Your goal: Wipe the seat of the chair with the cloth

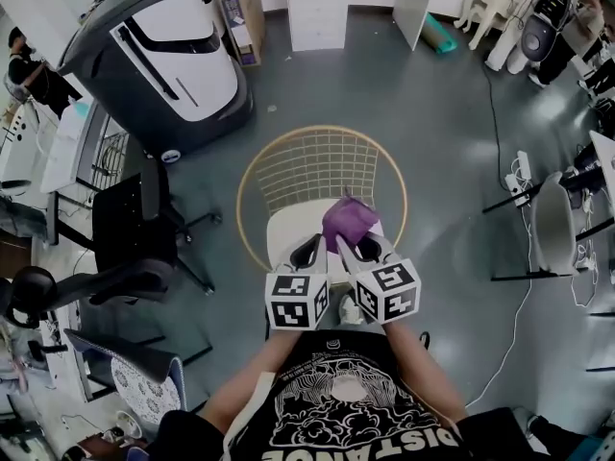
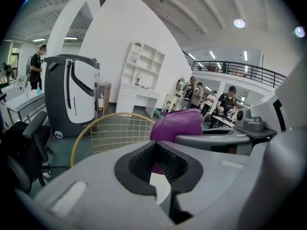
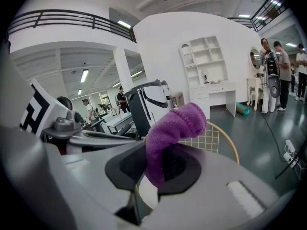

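Observation:
A chair with a gold wire back (image 1: 317,166) and a white seat (image 1: 288,227) stands right in front of me. Above the seat's front right part my right gripper (image 1: 344,243) is shut on a purple cloth (image 1: 348,221), which bunches up over its tips. The right gripper view shows the cloth (image 3: 175,128) pinched between the jaws of that gripper (image 3: 152,170), with the seat (image 3: 146,195) below. My left gripper (image 1: 317,243) hangs just to the left, shut and empty. In the left gripper view it (image 2: 155,146) points at the wire back (image 2: 115,131), the cloth (image 2: 178,124) beside it.
A large grey and white machine (image 1: 163,51) stands at the back left, a black office chair (image 1: 135,224) to the left of the wire chair. White drawers (image 1: 317,8) are behind. A power strip with cables (image 1: 519,171) and another chair (image 1: 553,224) are on the right.

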Motion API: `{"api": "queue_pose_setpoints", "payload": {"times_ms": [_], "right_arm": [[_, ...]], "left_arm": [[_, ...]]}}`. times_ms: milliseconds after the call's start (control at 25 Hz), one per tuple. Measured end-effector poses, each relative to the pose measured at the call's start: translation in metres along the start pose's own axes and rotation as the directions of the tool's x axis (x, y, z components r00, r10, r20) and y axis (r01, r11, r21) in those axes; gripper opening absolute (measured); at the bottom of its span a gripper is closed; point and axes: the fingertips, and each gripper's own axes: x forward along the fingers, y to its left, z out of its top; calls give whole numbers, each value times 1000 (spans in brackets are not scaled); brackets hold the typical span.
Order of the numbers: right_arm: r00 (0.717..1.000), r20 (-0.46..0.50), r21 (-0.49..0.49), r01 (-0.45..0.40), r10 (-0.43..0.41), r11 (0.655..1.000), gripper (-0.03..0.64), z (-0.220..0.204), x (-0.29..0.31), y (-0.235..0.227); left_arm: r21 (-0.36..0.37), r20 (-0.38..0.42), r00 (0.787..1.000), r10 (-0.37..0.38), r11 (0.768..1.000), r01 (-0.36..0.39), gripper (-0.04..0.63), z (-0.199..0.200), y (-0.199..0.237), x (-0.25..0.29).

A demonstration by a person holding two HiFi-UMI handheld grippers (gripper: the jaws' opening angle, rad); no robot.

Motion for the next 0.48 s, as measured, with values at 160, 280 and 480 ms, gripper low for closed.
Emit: {"api": "queue_pose_setpoints", "payload": {"times_ms": [160, 280, 480], "right_arm": [[1000, -9, 3, 9, -9, 1000, 57, -7, -1, 4], [1000, -5, 0, 20, -20, 1000, 55, -7, -4, 3], [1000, -9, 5, 27, -27, 1000, 56, -9, -5, 1]], "left_arm": [[-3, -17, 1000, -26, 1000, 26, -2, -6, -3, 0], [-2, -20, 999, -35, 999, 35, -2, -6, -6, 0], [3, -29, 999, -45, 999, 45, -2, -8, -7, 1]]}}
